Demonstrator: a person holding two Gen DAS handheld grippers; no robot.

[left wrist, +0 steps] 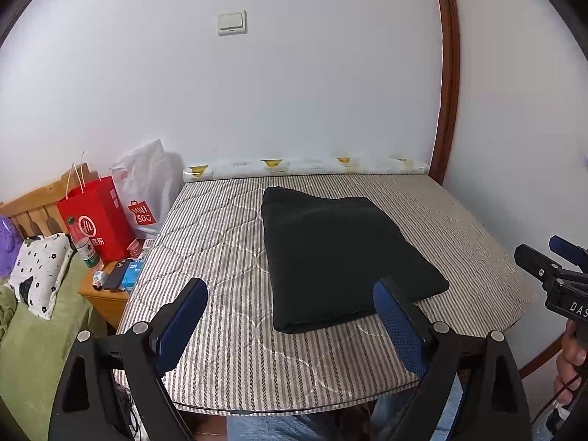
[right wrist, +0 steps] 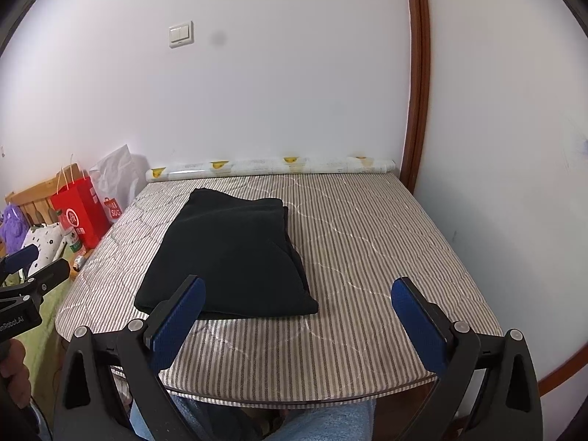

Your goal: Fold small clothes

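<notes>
A black garment (left wrist: 338, 257) (right wrist: 231, 253) lies folded into a thick rectangle on the striped table cover (left wrist: 228, 242) (right wrist: 367, 242). My left gripper (left wrist: 294, 316) hovers open over the near edge of the table, its right pad in front of the garment's near corner, with nothing between the pads. Wide open too, my right gripper (right wrist: 297, 316) hangs just right of the garment's near end, empty. In the left wrist view the right gripper (left wrist: 551, 257) shows at the right edge. The left gripper (right wrist: 33, 268) shows at the left edge of the right wrist view.
A rolled printed sheet (left wrist: 305, 167) (right wrist: 272, 167) lies along the wall at the table's far edge. Left of the table stand a red paper bag (left wrist: 99, 220) (right wrist: 79, 213), a white shopping bag (left wrist: 147, 187) and a small wooden stand (left wrist: 106, 294) with a bottle (left wrist: 82, 242). A wooden door frame (left wrist: 448, 73) rises at the right.
</notes>
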